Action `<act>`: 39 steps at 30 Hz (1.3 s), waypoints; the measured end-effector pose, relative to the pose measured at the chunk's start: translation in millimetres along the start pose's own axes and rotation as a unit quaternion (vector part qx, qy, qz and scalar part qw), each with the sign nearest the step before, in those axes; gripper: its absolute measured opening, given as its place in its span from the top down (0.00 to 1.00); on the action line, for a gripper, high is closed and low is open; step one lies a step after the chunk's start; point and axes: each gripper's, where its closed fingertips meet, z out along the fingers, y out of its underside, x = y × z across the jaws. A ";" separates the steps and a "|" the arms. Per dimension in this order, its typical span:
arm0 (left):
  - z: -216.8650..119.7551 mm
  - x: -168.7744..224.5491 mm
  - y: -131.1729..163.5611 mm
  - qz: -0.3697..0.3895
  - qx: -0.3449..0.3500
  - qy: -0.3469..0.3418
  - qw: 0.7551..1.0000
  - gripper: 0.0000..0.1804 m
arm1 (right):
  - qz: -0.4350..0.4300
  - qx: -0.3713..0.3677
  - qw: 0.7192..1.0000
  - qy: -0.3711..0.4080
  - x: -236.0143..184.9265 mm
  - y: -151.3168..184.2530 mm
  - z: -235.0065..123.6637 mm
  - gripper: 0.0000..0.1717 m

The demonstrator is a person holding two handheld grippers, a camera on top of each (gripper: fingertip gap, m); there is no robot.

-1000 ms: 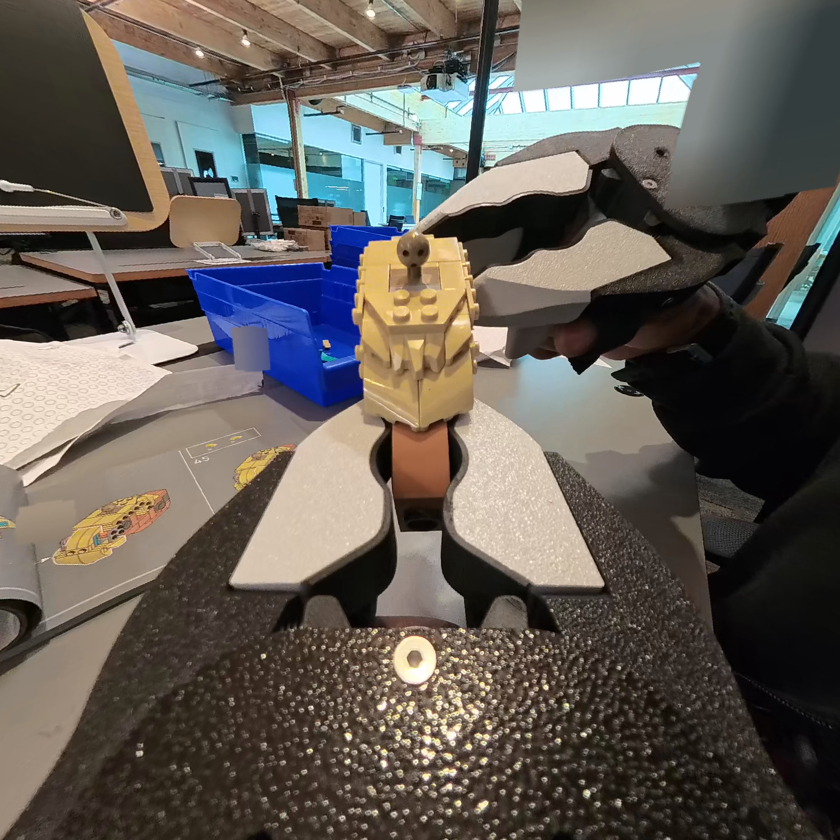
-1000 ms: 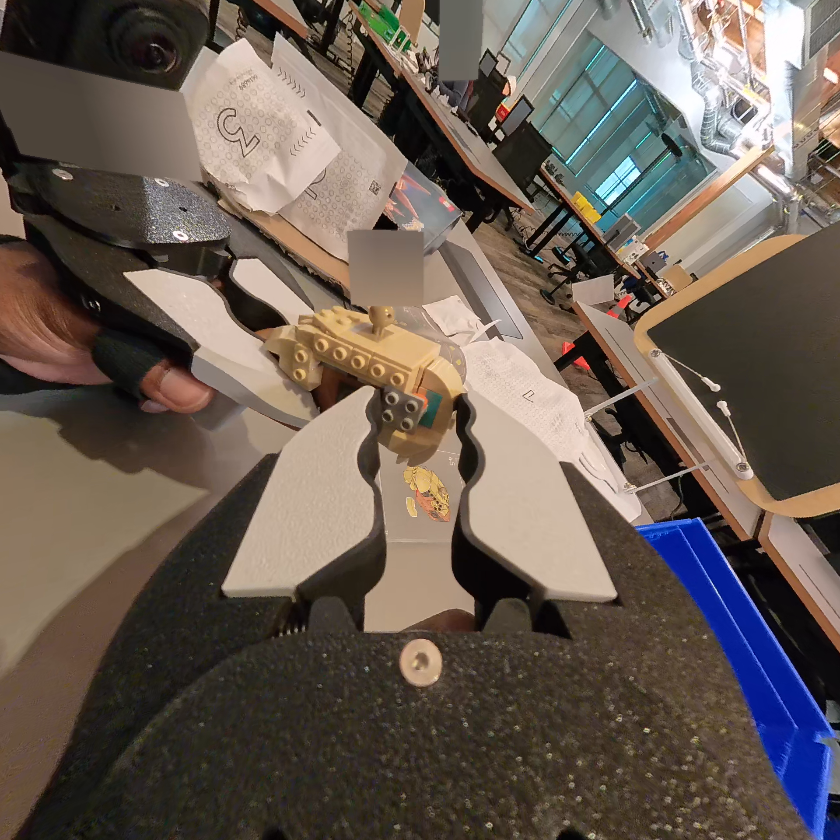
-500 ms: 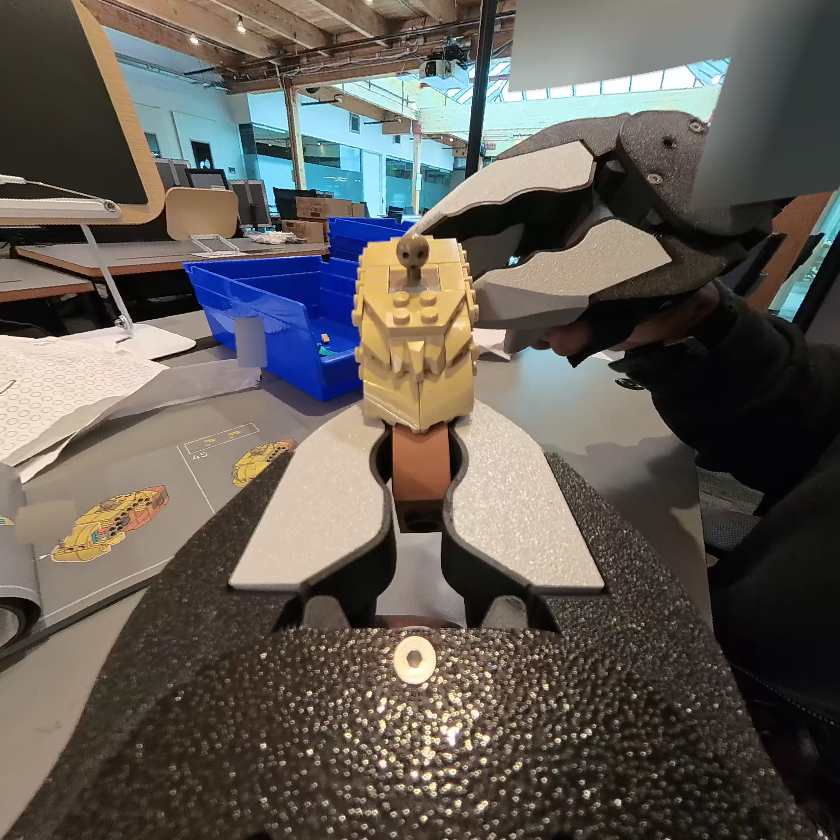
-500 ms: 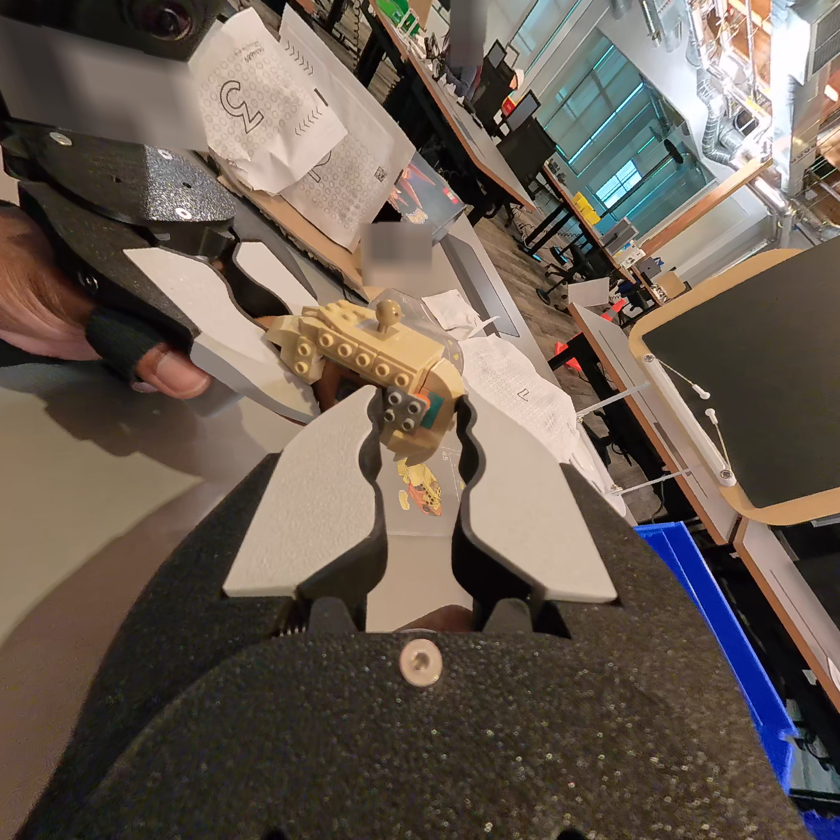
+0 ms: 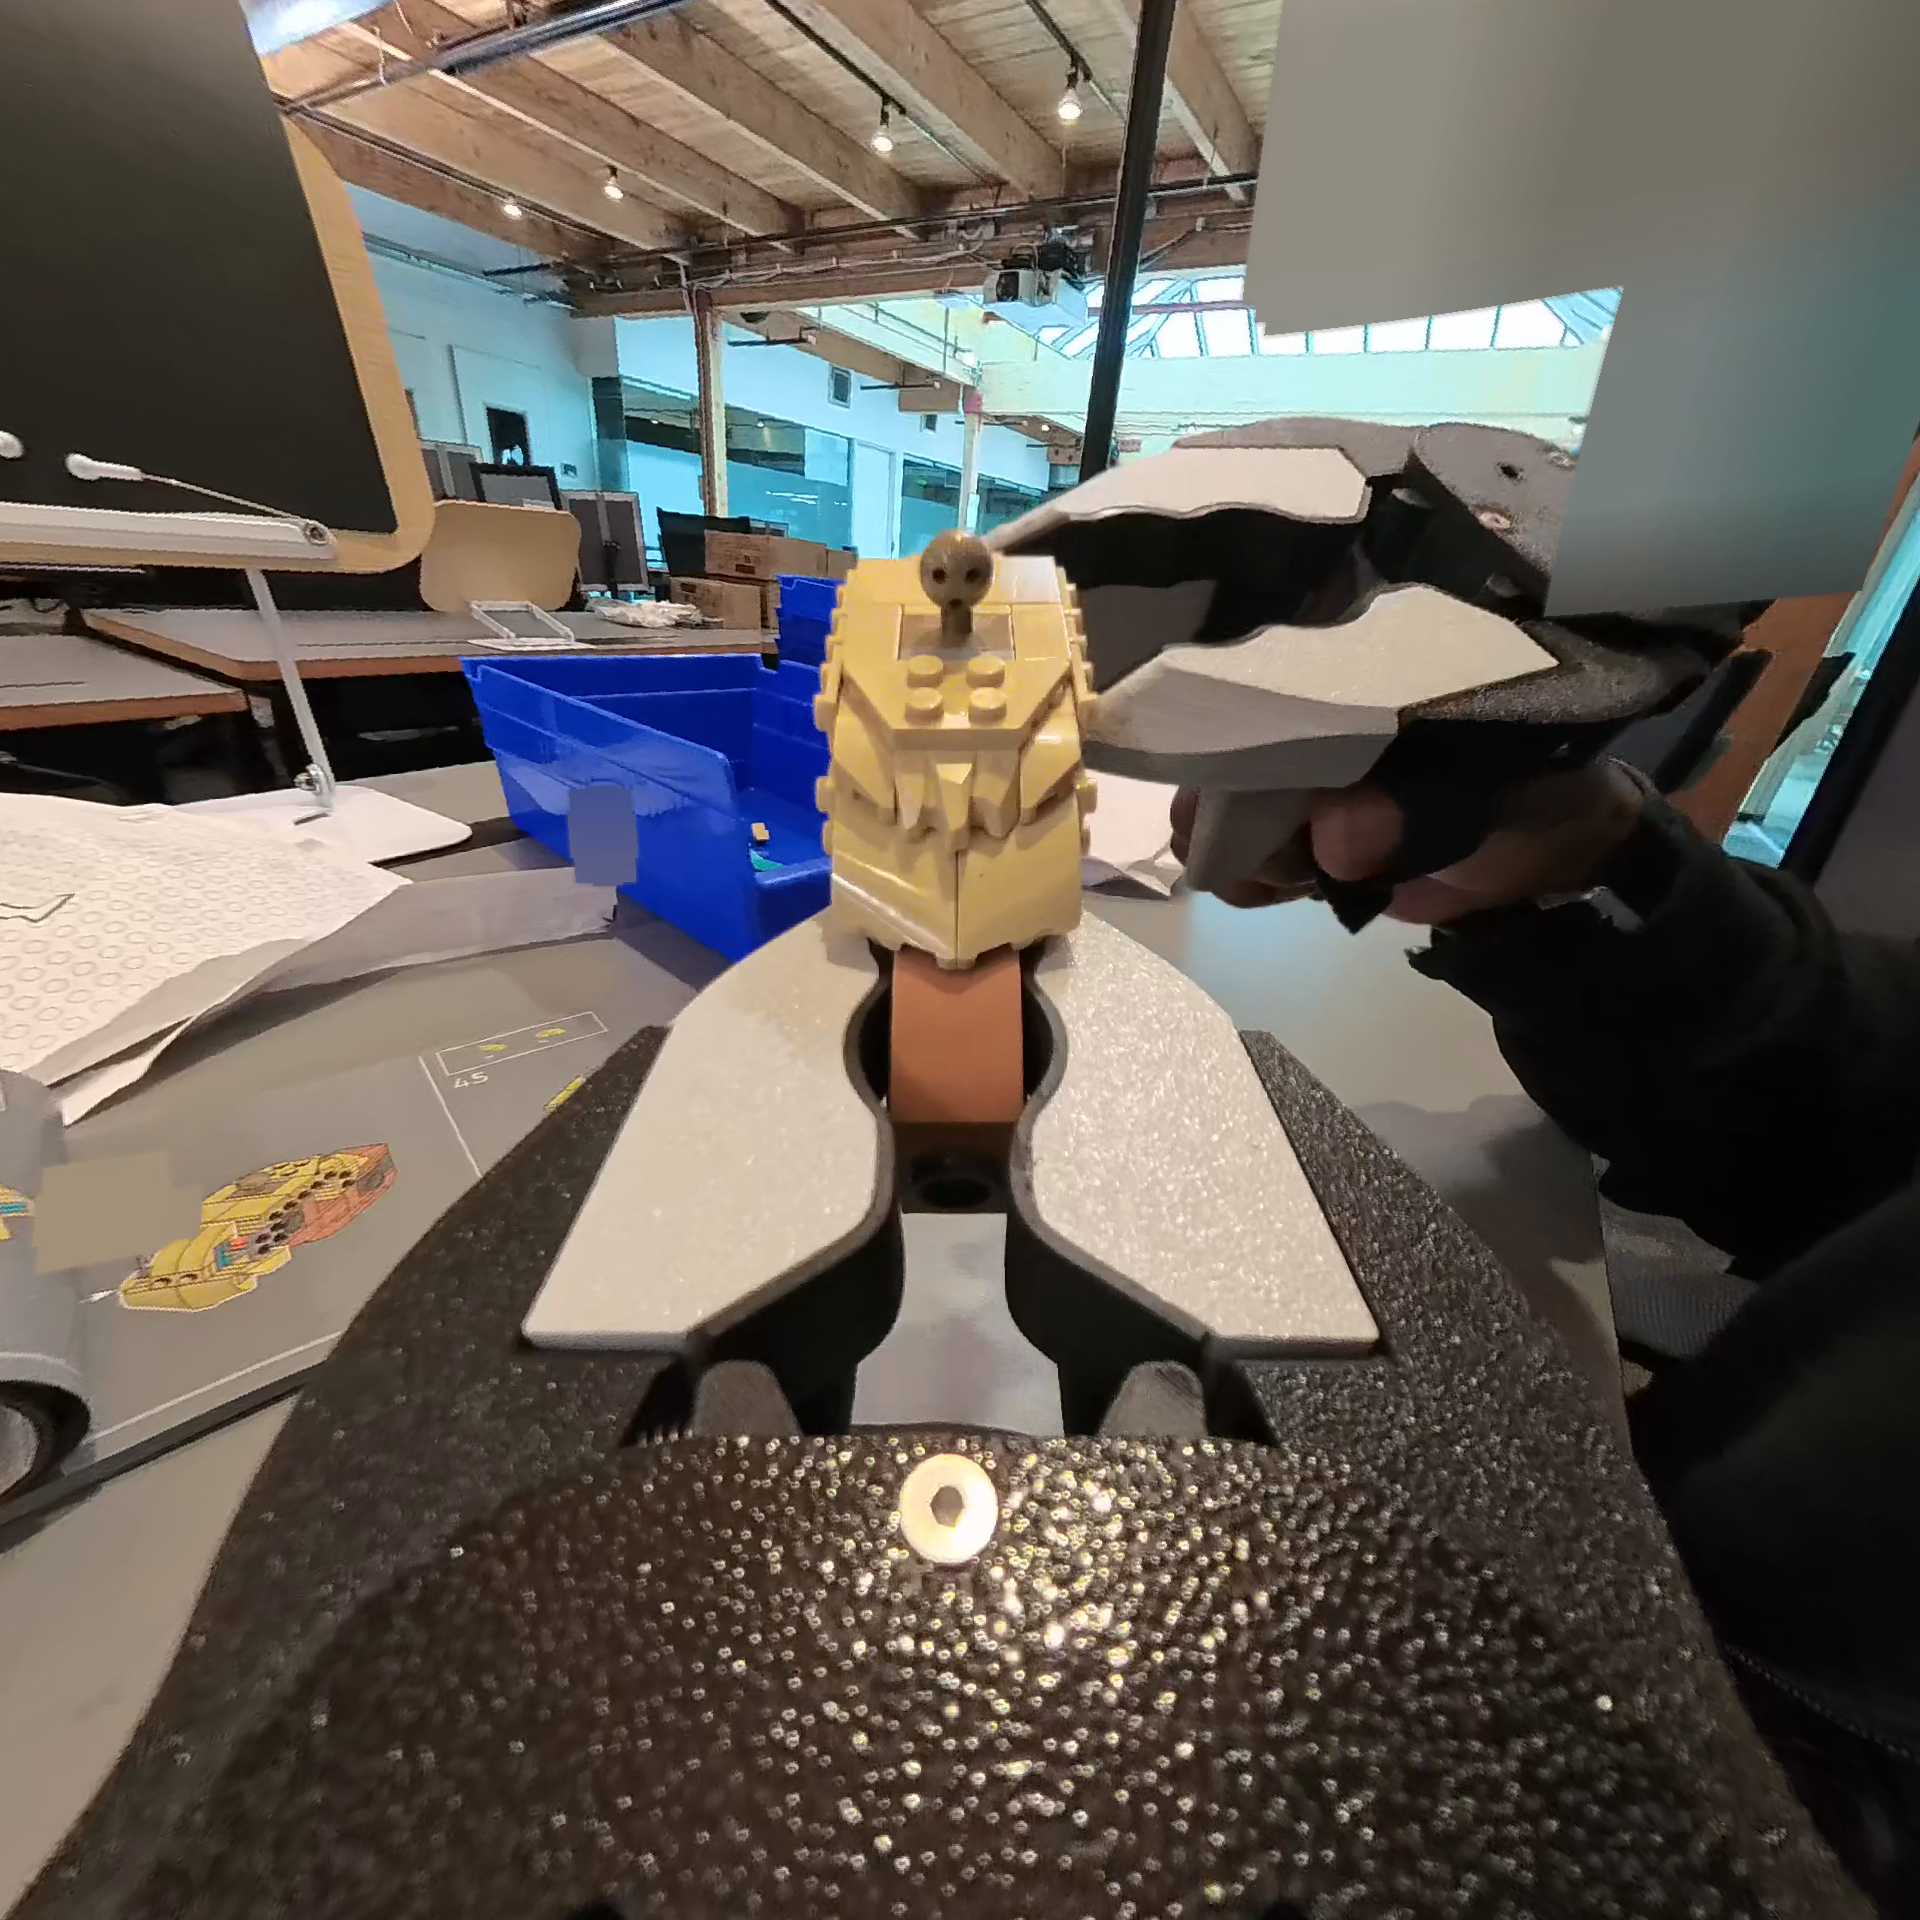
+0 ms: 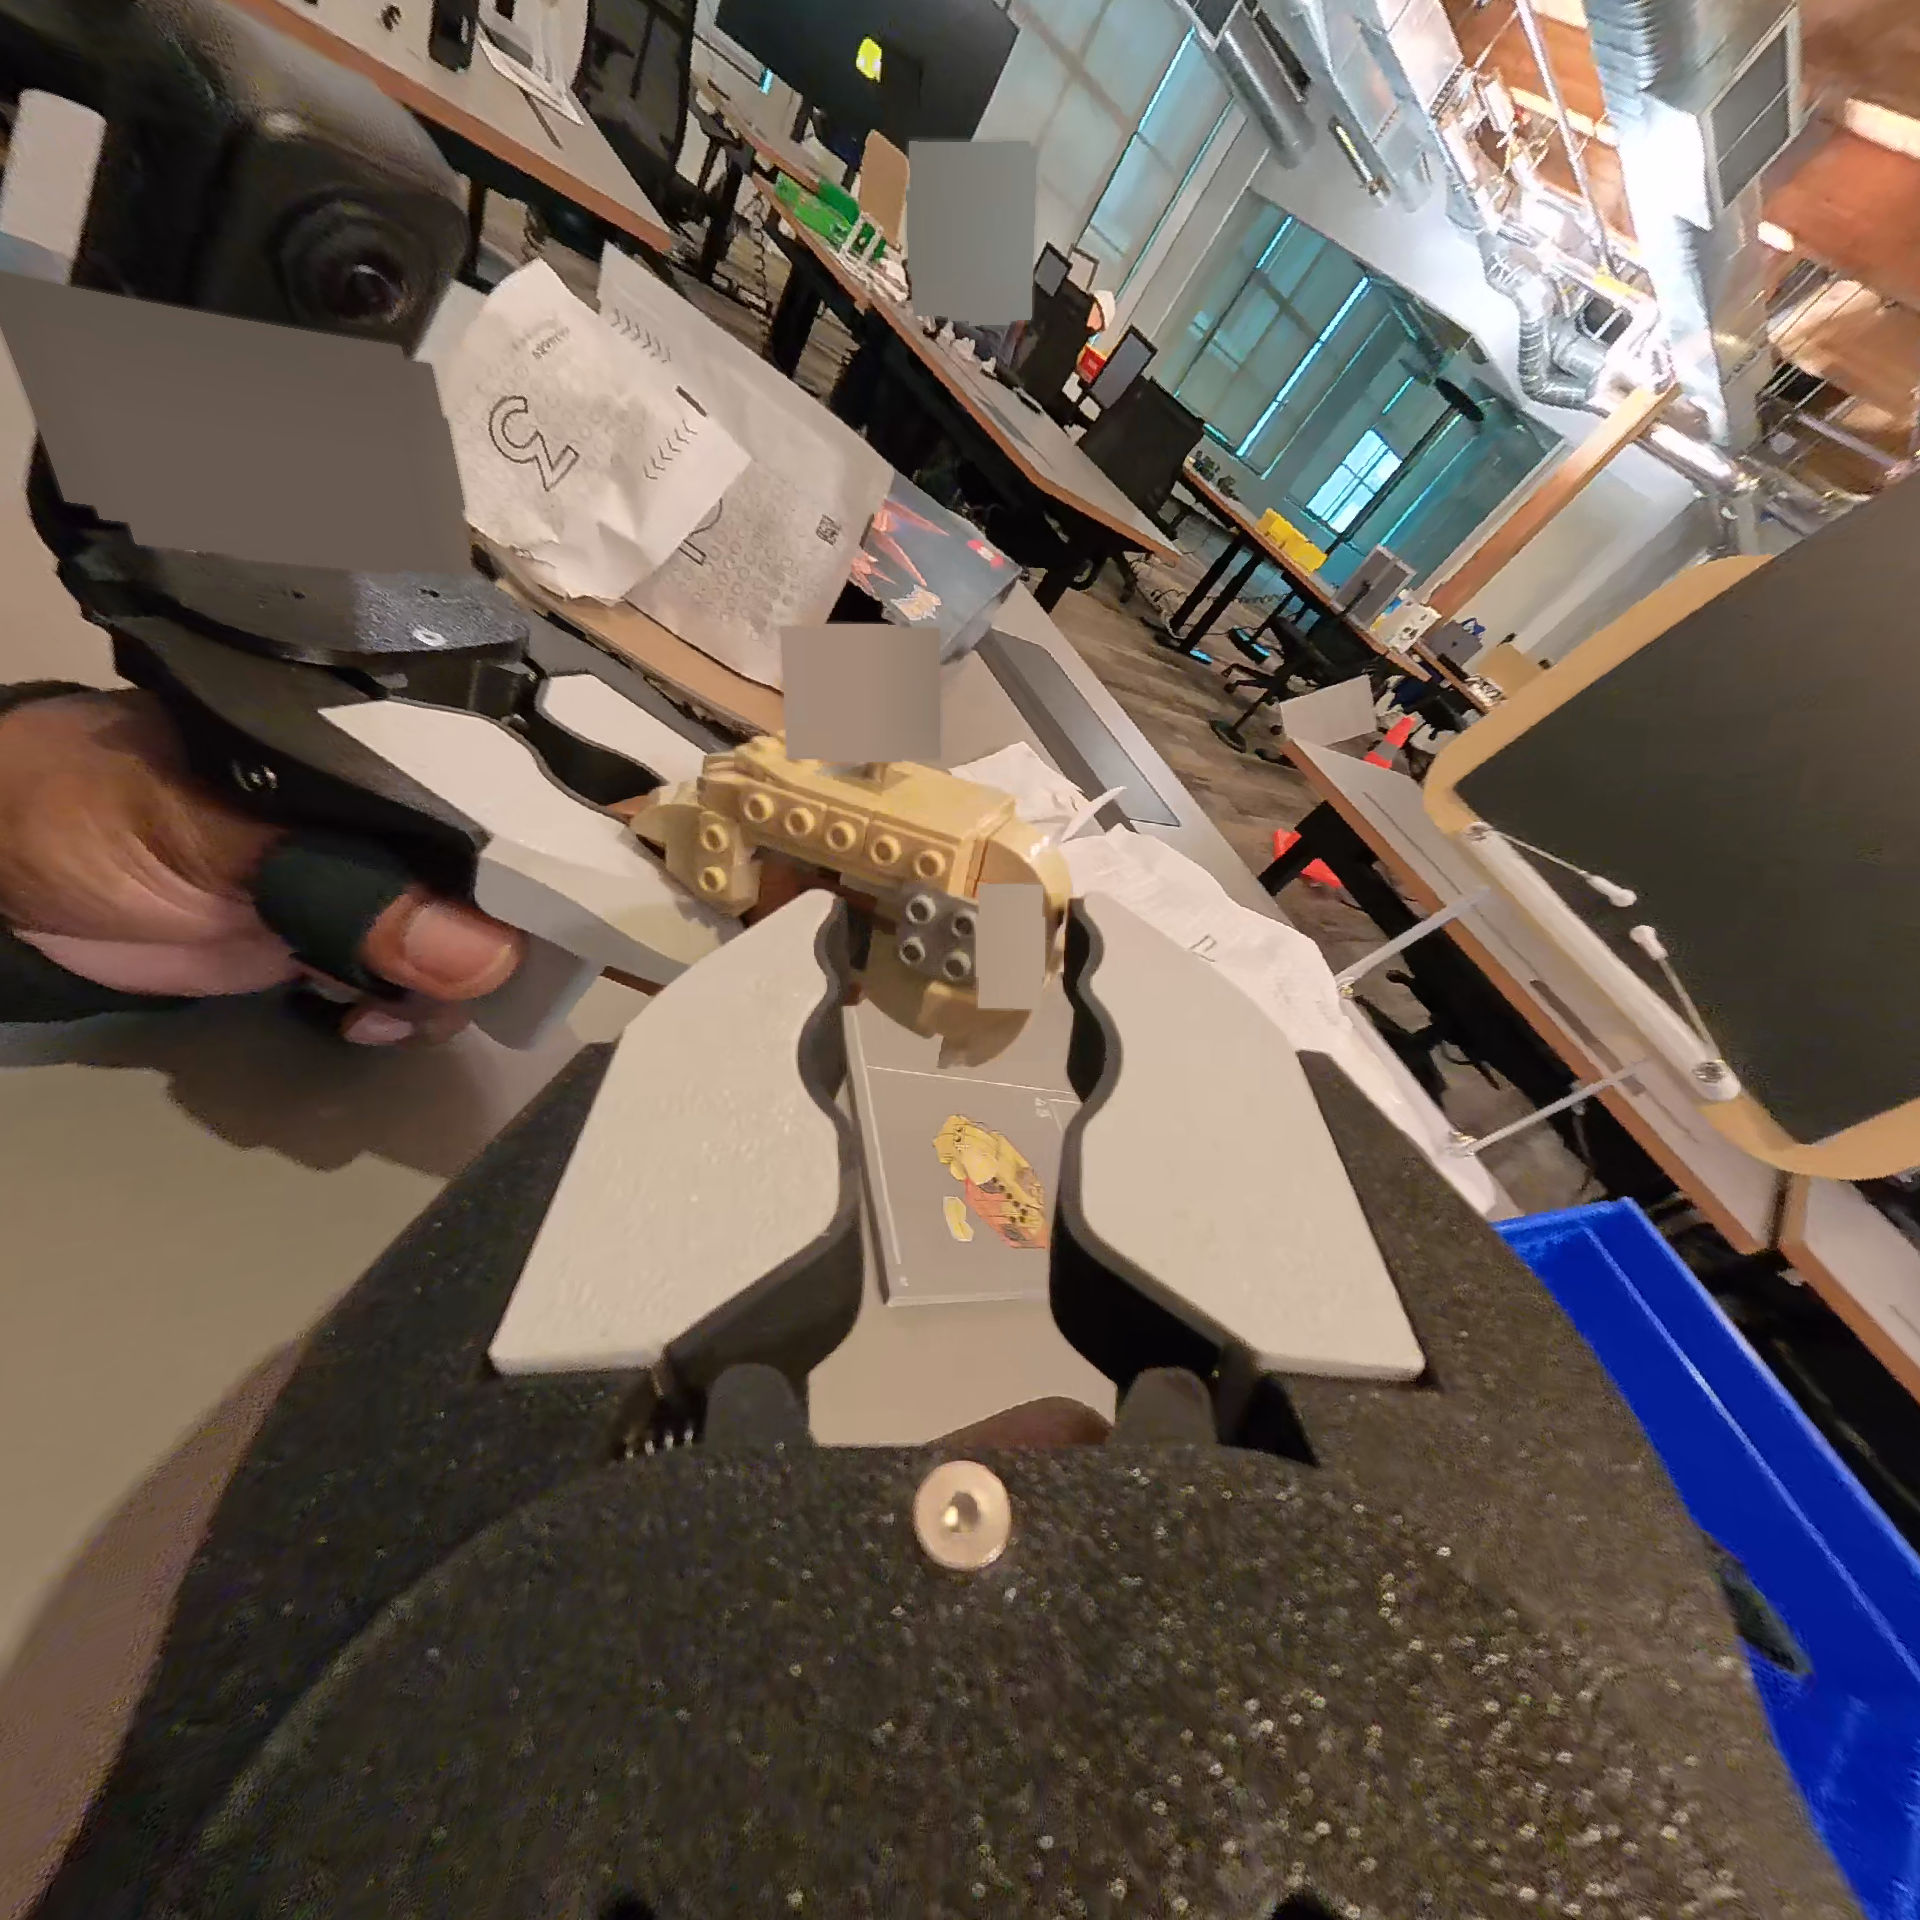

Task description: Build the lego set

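Observation:
My left gripper (image 5: pixel 956 935) is shut on the brown base (image 5: pixel 954 1039) of a tan brick model (image 5: pixel 956 769) with a small round knob on top, and holds it upright above the grey table (image 5: pixel 1299 997). The right wrist view shows the model (image 6: pixel 862 831) side-on, sticking out of the left gripper (image 6: pixel 644 800). My right gripper (image 6: pixel 951 925) is open. Its fingers (image 6: pixel 727 1091) stand on either side of the model's far end, where a grey studded plate (image 6: pixel 935 940) sits, with gaps to both pads. In the left wrist view the right gripper (image 5: pixel 1101 623) reaches in from the right.
A blue bin (image 5: pixel 644 769) stands behind the model and shows in the right wrist view (image 6: pixel 1714 1455). An open instruction booklet (image 5: pixel 260 1216) lies on the table below the grippers (image 6: pixel 977 1174). White paper bags (image 5: pixel 125 914) and a monitor (image 5: pixel 156 260) are at the left. Spacing between my two grippers at the tips: around 4 cm.
My right gripper's jaws have opened wider around the model's end. The left gripper keeps the model in the same grasp, nearly still.

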 end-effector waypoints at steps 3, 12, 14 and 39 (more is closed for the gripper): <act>0.8 1.3 2.2 0.010 -0.008 -0.003 1.000 0.90 | -0.028 -0.010 0.999 0.016 0.5 2.0 1.3 0.78; -0.1 2.4 6.6 0.008 -0.023 0.003 1.000 0.90 | -0.051 -0.015 0.998 0.015 0.6 4.0 0.5 0.83; 0.5 2.7 8.2 0.008 -0.029 0.003 1.000 0.90 | -0.060 -0.026 0.998 0.011 0.5 6.4 0.2 0.83; 2.3 5.2 13.9 0.008 -0.051 0.013 0.999 0.91 | -0.091 -0.050 0.995 0.015 -1.6 13.0 -3.4 0.83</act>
